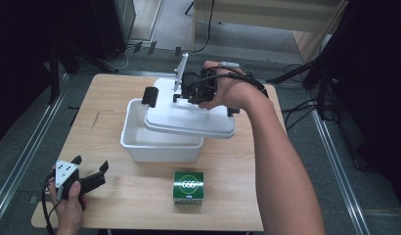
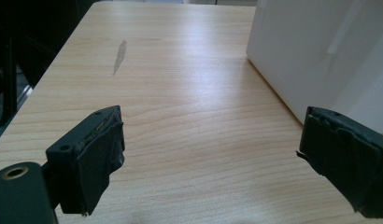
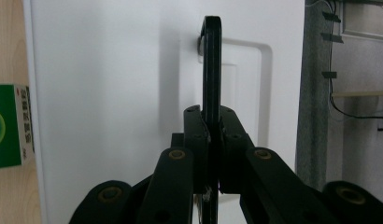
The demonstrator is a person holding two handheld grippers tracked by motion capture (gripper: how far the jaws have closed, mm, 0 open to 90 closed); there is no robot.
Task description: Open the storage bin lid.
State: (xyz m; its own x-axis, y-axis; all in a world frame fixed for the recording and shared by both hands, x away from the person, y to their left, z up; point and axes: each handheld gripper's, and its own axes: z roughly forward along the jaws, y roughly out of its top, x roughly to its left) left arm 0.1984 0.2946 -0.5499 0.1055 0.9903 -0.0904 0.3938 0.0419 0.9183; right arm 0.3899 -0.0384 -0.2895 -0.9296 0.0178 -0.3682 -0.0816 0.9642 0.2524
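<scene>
Gripping the thin black handle [image 3: 211,70] of a white lid [image 1: 189,120], the right gripper [image 1: 196,90] is holding it tilted over the white bin [image 1: 140,142], center of the high view. Lid is smooth matte plastic, rectangular, rounded corners, with a black clip [image 1: 150,96] at its left end. Right fingers [image 3: 197,135] are pinching the handle. Left gripper [image 1: 93,176], lower left, is resting on the light woodgrain counter [image 1: 130,196], fingers [image 2: 94,158] spread. Glossy green box [image 1: 189,187] is sitting lower center.
</scene>
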